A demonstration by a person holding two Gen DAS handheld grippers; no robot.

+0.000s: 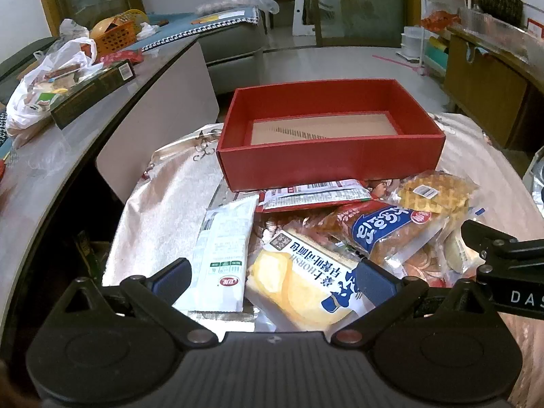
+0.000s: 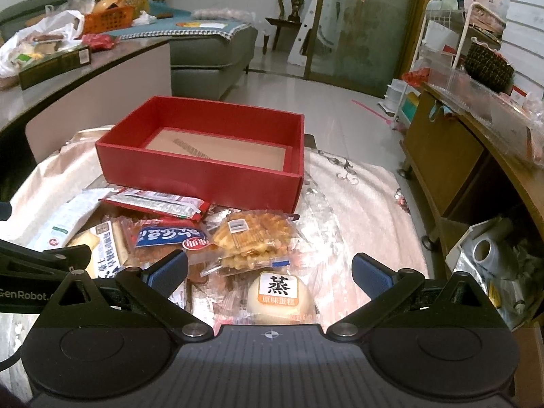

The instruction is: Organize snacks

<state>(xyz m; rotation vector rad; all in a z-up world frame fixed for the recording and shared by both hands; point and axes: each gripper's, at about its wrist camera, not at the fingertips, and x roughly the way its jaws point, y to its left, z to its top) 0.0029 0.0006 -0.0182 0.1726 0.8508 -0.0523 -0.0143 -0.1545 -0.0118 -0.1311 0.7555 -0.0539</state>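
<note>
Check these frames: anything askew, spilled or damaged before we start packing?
Nothing looks damaged or spilled. The snacks lie in a loose overlapping heap in front of the red box, which is empty. A red sachet touches the box's near wall, and the waffle pack leans on other packets. Both the left gripper and right gripper are open.

Pale glossy tiled floor running to a glass sliding door, grey sofa at left, dark wooden chair behind, wooden cabinet along the right.
</note>
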